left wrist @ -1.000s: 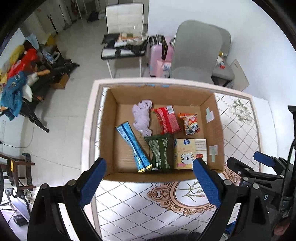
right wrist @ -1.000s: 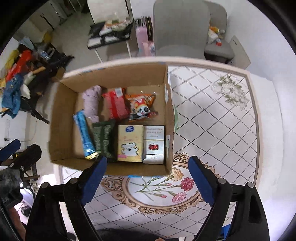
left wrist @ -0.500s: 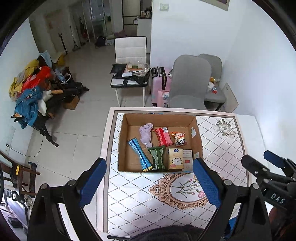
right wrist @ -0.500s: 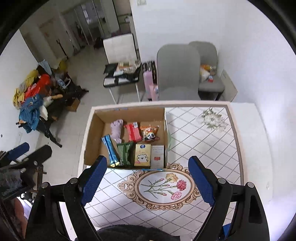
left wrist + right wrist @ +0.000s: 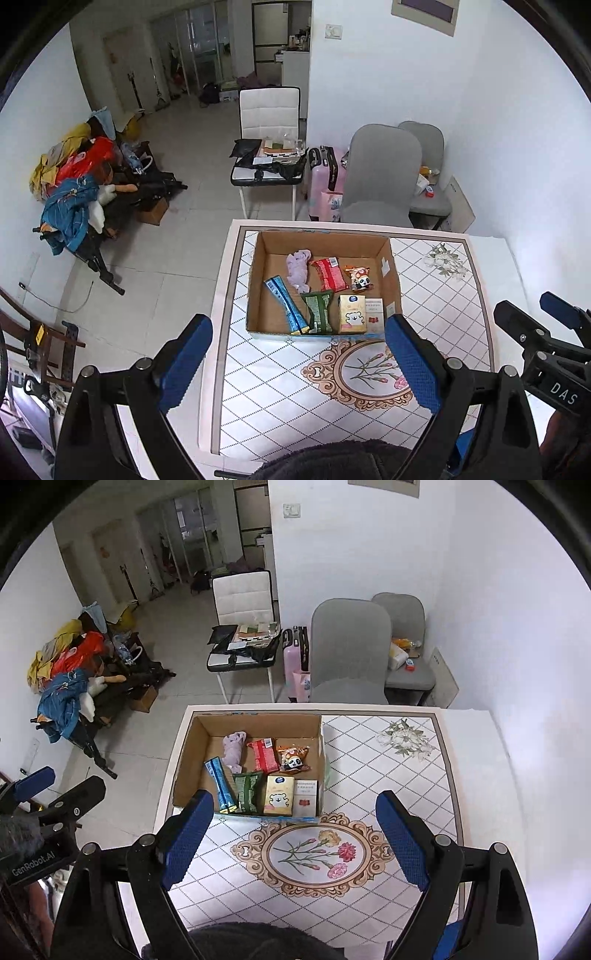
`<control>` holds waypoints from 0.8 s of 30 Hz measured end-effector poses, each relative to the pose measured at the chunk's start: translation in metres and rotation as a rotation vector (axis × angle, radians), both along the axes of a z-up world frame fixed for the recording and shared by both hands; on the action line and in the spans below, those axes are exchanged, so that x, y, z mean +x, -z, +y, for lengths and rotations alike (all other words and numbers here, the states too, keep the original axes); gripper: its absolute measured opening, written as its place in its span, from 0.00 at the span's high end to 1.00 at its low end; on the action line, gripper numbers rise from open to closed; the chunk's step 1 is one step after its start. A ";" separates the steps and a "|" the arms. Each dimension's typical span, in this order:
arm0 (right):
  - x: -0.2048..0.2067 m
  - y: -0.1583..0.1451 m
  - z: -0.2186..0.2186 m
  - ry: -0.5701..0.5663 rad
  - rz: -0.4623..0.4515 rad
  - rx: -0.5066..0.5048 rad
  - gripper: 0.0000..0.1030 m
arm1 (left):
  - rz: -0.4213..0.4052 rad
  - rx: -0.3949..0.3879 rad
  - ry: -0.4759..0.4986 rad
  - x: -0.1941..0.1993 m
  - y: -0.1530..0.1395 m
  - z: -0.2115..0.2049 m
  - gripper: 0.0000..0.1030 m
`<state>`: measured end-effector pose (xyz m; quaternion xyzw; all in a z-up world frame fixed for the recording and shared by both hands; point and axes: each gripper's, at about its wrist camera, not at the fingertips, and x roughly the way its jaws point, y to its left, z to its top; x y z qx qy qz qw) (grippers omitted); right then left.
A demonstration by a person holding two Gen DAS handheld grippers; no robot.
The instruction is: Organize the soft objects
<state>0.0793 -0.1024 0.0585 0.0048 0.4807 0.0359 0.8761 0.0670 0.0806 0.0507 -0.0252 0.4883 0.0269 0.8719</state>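
Observation:
An open cardboard box (image 5: 392,269) (image 5: 188,753) sits on the patterned table. Inside lie a lilac cloth (image 5: 298,266) (image 5: 234,746), a red packet (image 5: 329,274) (image 5: 263,755), a panda snack bag (image 5: 360,277) (image 5: 293,759), a blue packet (image 5: 286,304) (image 5: 221,784), a green packet (image 5: 317,311) (image 5: 246,790), a tissue pack with a bear (image 5: 352,318) (image 5: 279,795) and a white and red box (image 5: 373,315) (image 5: 306,798). My left gripper (image 5: 295,363) and right gripper (image 5: 293,840) are both open and empty, held high above the table's near side.
The table (image 5: 443,295) (image 5: 424,775) has a floral tablecloth. Two grey chairs (image 5: 380,177) and a pink suitcase (image 5: 325,184) stand behind it, a white chair (image 5: 269,147) with clutter beyond. A pile of clothes (image 5: 74,184) lies at the left wall.
Both grippers have risen and pulled back from the box, so the box looks much smaller and more of the room shows. Both stay open and empty.

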 end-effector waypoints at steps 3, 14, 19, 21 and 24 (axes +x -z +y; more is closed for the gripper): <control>-0.003 0.002 -0.001 0.004 0.012 -0.009 0.11 | 0.012 0.000 -0.001 -0.003 0.003 -0.001 0.07; -0.017 0.002 0.001 0.011 0.010 -0.056 0.11 | 0.011 0.002 -0.001 -0.015 0.004 -0.007 0.07; -0.020 0.003 -0.004 0.025 0.014 -0.062 0.11 | 0.010 0.000 0.000 -0.016 0.003 -0.006 0.07; -0.020 0.004 -0.004 0.030 0.013 -0.068 0.11 | 0.011 0.000 0.002 -0.017 0.002 -0.007 0.07; -0.022 0.005 -0.006 0.035 0.016 -0.066 0.11 | 0.015 0.007 0.007 -0.018 0.002 -0.009 0.07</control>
